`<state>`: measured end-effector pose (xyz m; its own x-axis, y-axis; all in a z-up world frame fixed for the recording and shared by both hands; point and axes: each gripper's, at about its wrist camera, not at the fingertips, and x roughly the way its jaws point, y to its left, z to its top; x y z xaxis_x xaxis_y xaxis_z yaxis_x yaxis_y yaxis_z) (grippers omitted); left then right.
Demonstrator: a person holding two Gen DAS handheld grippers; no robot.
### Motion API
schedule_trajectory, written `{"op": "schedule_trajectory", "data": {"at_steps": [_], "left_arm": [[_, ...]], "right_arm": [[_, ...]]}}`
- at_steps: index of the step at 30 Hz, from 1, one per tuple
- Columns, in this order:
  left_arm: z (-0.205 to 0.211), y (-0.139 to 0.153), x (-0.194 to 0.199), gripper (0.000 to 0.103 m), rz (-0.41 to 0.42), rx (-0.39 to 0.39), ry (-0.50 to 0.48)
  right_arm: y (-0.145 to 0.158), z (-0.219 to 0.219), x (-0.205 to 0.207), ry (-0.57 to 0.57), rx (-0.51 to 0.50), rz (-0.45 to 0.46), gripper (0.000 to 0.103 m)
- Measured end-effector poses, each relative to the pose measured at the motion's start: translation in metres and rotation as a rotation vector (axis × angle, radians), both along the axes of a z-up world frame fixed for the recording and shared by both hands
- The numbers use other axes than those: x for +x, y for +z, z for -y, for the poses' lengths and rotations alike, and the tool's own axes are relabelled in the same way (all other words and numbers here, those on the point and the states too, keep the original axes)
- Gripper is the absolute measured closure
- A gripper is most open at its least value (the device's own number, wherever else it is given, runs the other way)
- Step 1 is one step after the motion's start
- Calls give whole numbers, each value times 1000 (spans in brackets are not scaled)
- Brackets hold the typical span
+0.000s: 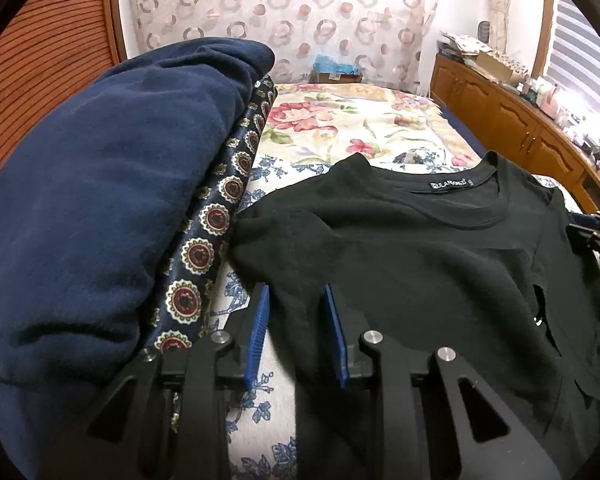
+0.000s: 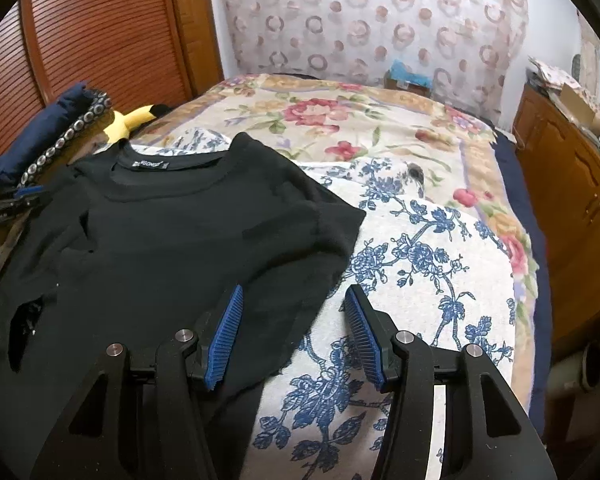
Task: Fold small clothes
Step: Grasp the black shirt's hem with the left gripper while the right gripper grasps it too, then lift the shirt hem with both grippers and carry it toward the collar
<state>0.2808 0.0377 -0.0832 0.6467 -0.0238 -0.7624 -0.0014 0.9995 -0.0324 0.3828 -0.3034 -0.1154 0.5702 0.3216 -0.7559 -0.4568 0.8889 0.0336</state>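
A black t-shirt (image 1: 412,264) lies spread on the bed with its collar and label at the far side; it also shows in the right wrist view (image 2: 172,240). My left gripper (image 1: 296,304) is open over the shirt's left edge, with cloth between its blue pads. My right gripper (image 2: 294,300) is open over the shirt's right edge below the sleeve. Nothing is held. The right gripper's tip shows at the far right of the left wrist view (image 1: 596,236), and the left gripper's tip at the far left of the right wrist view (image 2: 16,200).
A folded navy garment (image 1: 100,200) on a medallion-print cloth (image 1: 204,248) lies left of the shirt. The bed has a blue-floral cover (image 2: 420,272) and a rose-print quilt (image 2: 340,120). A yellow plush (image 2: 128,120) lies at the back left. A wooden cabinet (image 2: 572,184) stands right.
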Motion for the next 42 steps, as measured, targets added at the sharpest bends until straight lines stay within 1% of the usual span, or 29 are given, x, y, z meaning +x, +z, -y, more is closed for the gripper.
{"op": "schedule_trajectory", "data": {"at_steps": [1,2,6,10,12,16,21,23,24,25,26,28,30,34,37,42], "left_arm": [[2,0,-1,83,7,8,-12],[4,-1,-2,99,13,9,-24],[6,1,-5,101,24,-15,-46],[5,19,-12,101,73,-54,-75],[6,28,-13,101,79,-78,-93],[13,46,-20,102,121,-78,-127],[16,59,-28,102,149,-88,-152],[15,60,-32,102,153,-95,-162],[15,61,-34,102,154,-99,-164],[14,62,-37,102,155,-107,-170],[14,62,-39,102,156,-112,-174],[13,66,-46,102,166,-125,-184],[14,70,-54,102,180,-133,-190],[16,84,-77,102,208,-181,-215],[23,91,-98,102,227,-171,-245],[23,95,-121,102,240,-157,-259]], "right_arm": [[0,1,1,-3,3,-1,49],[0,1,2,-7,3,-1,48],[0,1,4,-13,-2,1,48],[1,2,7,-21,-10,-1,46],[1,1,9,-26,-10,-4,46],[1,-4,15,-31,-10,-12,46],[0,-14,26,-22,-24,-13,45],[0,-17,28,-7,-18,-7,56],[0,-19,28,6,-4,-9,69],[0,-20,27,21,12,-17,85],[1,-22,26,30,23,-23,92],[5,-25,21,30,29,-13,94],[15,-26,10,31,43,26,95],[37,-25,-15,26,71,105,95],[48,-23,-38,28,99,127,95],[56,-23,-74,34,98,148,95]]}}
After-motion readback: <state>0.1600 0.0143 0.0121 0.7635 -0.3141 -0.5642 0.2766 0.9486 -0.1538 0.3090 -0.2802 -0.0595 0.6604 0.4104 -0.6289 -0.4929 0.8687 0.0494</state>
